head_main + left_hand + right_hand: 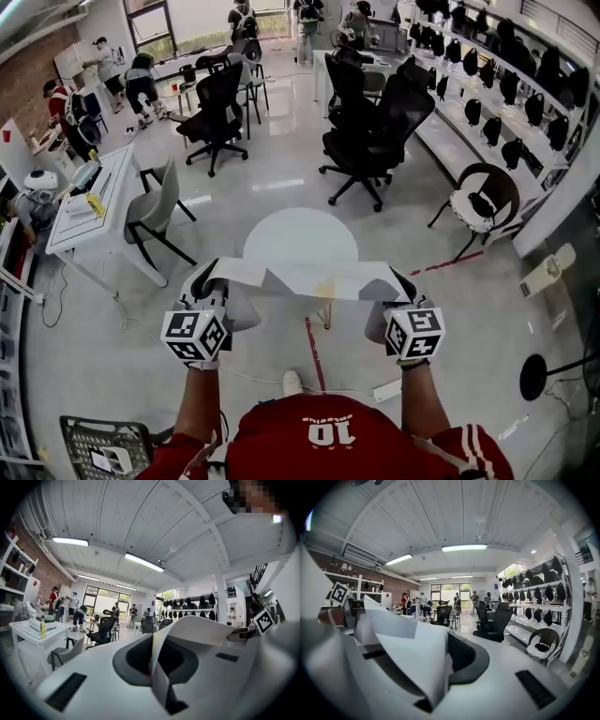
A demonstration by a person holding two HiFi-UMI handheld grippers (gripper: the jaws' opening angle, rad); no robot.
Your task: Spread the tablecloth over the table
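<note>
Our left gripper (204, 281) and right gripper (405, 289) each clench the folded tablecloth (300, 278) at lower centre; the table (300, 234) just above is not yet covered.

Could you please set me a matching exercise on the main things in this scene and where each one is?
Things:
1 tablecloth
2 round table
3 grey chair
4 black office chairs

Places:
A beside the white desk at the left
B stretched between the left gripper and the right gripper
C on the floor just beyond the cloth
D past the round table, near the shelves

Pairs: 1-B, 2-C, 3-A, 4-D
</note>
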